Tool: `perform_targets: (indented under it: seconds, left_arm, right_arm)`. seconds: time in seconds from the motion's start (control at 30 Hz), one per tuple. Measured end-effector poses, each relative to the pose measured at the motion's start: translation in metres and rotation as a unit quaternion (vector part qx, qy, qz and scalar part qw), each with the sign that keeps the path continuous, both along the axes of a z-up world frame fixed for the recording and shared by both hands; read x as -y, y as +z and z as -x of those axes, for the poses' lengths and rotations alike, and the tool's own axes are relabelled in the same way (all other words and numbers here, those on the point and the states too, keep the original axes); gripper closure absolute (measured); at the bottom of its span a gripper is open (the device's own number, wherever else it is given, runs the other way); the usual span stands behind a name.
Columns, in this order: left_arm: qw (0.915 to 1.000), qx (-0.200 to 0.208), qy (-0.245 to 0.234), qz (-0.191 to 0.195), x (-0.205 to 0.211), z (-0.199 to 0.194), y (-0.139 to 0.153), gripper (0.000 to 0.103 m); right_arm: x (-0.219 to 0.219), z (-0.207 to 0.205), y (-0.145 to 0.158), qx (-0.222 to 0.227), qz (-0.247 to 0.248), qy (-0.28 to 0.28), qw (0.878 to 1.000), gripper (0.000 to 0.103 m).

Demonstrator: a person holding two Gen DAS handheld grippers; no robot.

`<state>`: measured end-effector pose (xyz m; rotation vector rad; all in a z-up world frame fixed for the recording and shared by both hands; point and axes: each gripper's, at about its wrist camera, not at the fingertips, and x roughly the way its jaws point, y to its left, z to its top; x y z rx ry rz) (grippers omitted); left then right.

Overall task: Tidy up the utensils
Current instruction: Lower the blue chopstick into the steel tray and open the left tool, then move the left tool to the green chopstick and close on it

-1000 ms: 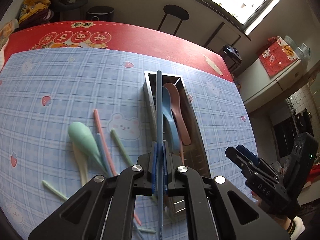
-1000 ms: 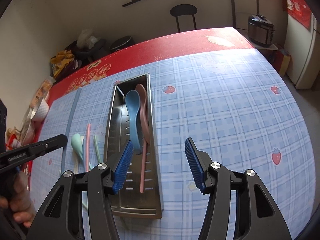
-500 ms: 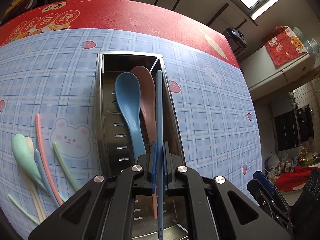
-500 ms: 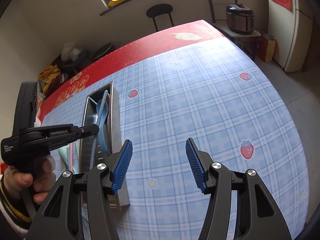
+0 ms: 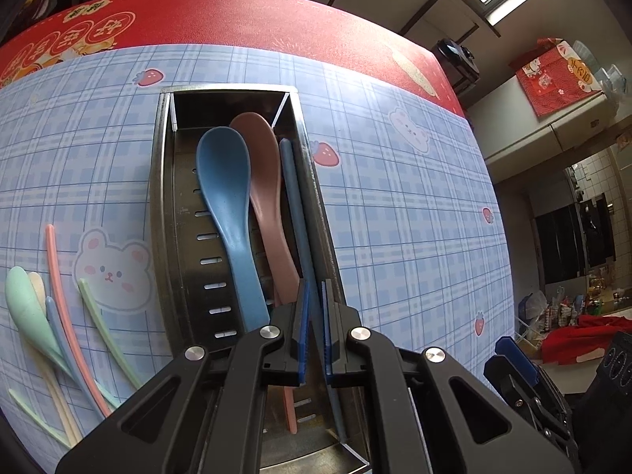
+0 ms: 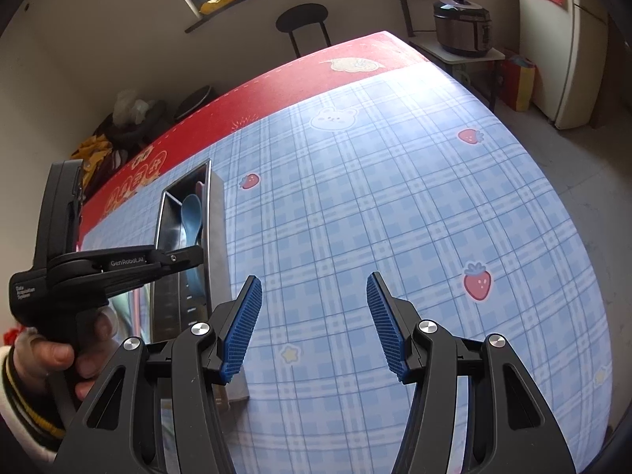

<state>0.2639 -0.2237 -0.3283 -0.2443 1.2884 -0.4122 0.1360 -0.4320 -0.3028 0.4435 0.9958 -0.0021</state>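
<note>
Left claw (image 5: pixel 314 331) just slackened around slim blue chopstick (image 5: pixel 294 213), now lying in steel perforated tray (image 5: pixel 162 205), 12 o'clock; next: retract, fetch another.

Right claw (image 6: pixel 314 324) wide apart, empty.

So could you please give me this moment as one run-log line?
left gripper: chopstick between fingers, lying in tray | right gripper: open, empty | tray: two spoons | more utensils on table

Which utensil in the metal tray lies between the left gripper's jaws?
The dark blue chopstick, along the tray's right wall; the blue and pink spoons lie free.
</note>
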Motion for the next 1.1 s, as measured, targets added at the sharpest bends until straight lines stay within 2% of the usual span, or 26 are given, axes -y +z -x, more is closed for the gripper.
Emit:
perform_targets:
  seconds: [0.1,0.3,0.47,0.63,0.77,0.83,0.93,1.1]
  left_arm:
    - [0.9999,0.012,-0.001,0.002,-0.014,0.006,0.011,0.092]
    - [0.9965,0.082,0.0,-0.018,-0.056,0.034,0.046,0.084]
    - [0.9928,0.112,0.018,-0.038,-0.107,0.066,0.062,0.083]
    - [0.993,0.078,0.083,-0.031,-0.17,0.094,0.055,0.083]
    - [0.9895,0.045,0.133,-0.033,-0.207,0.115,0.045,0.084]
    - [0.9877,0.028,0.149,-0.038,-0.217,0.124,0.038,0.084]
    - [0.9851,-0.006,0.171,-0.022,-0.225,0.134,0.025,0.084]
    - [0.9842,-0.038,0.172,-0.019,-0.22,0.137,0.008,0.083]
  right_arm:
    - [-0.006,0.001,0.002,0.002,-0.003,0.001,1.0,0.049]
    - [-0.026,0.005,0.009,0.011,-0.011,0.007,1.0,0.049]
    - [-0.058,0.007,0.014,0.021,0.003,0.033,0.999,0.049]
    - [-0.094,0.006,0.013,0.019,0.009,0.07,0.997,0.049]
    - [-0.118,-0.001,0.012,0.015,0.011,0.098,0.995,0.049]
    - [-0.13,-0.005,0.013,0.015,0.013,0.111,0.994,0.049]
    - [-0.144,-0.008,0.013,0.017,0.016,0.128,0.991,0.049]
    - [-0.159,-0.009,0.013,0.015,0.02,0.15,0.988,0.049]
